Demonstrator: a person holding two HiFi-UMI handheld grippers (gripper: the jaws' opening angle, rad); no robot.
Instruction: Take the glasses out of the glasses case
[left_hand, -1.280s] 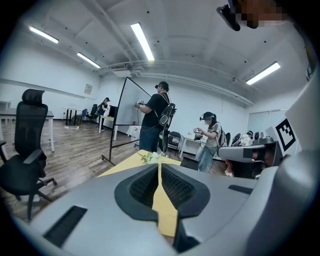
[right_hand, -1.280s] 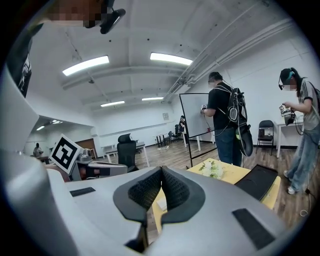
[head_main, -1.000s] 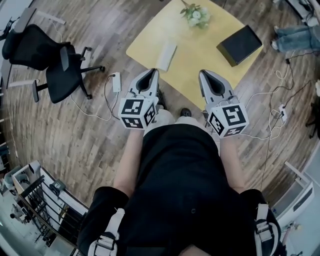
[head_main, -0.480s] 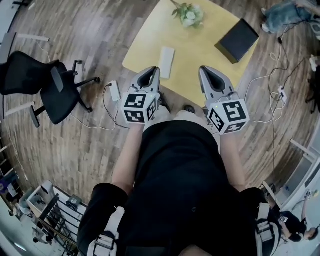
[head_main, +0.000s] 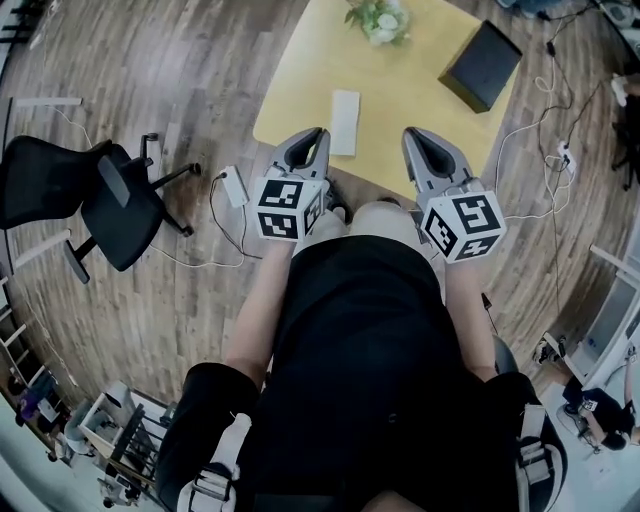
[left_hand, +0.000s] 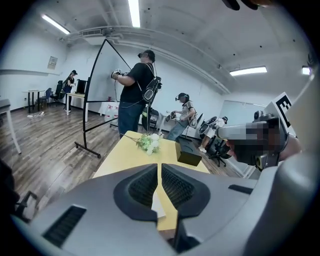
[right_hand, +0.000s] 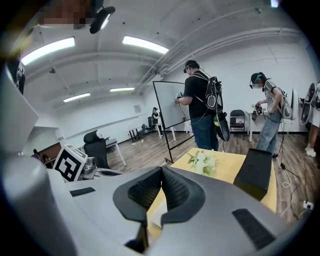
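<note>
**Head view.** A yellow table (head_main: 300, 90) stands at the far side of a wooden floor (head_main: 180, 90); the white glasses case (head_main: 344, 122) lies flat on its near half, left of centre; a bunch of flowers (head_main: 378, 20) sits at the far edge and a black box (head_main: 482, 65) at the far right corner. The left gripper (head_main: 314, 138) and right gripper (head_main: 415, 138) are held side by side over the table's near edge, each with its marker cube nearest the person; the case shows between them, closer to the left one. An office chair (head_main: 90, 200) stands well to the left on the floor.

**Left gripper view.** The jaws are together with nothing clamped, leaving only a thin seam at the left gripper (left_hand: 159, 166); a strip of the glasses case (left_hand: 156, 202) shows beyond and below them, untouched. The flowers (left_hand: 149, 142) and black box (left_hand: 188, 152) lie farther along the table (left_hand: 120, 152); a person (left_hand: 136, 90) stands past its far end.

**Right gripper view.** The jaws meet at the tips of the right gripper (right_hand: 161, 171), holding nothing; the glasses case (right_hand: 159, 214) is seen through the gap beneath them, to the near left on the table (right_hand: 227, 167). The flowers (right_hand: 204, 161) are farther off and the black box (right_hand: 254, 172) is to the right; a person (right_hand: 200, 110) stands at a whiteboard (right_hand: 167, 105) behind.
</note>
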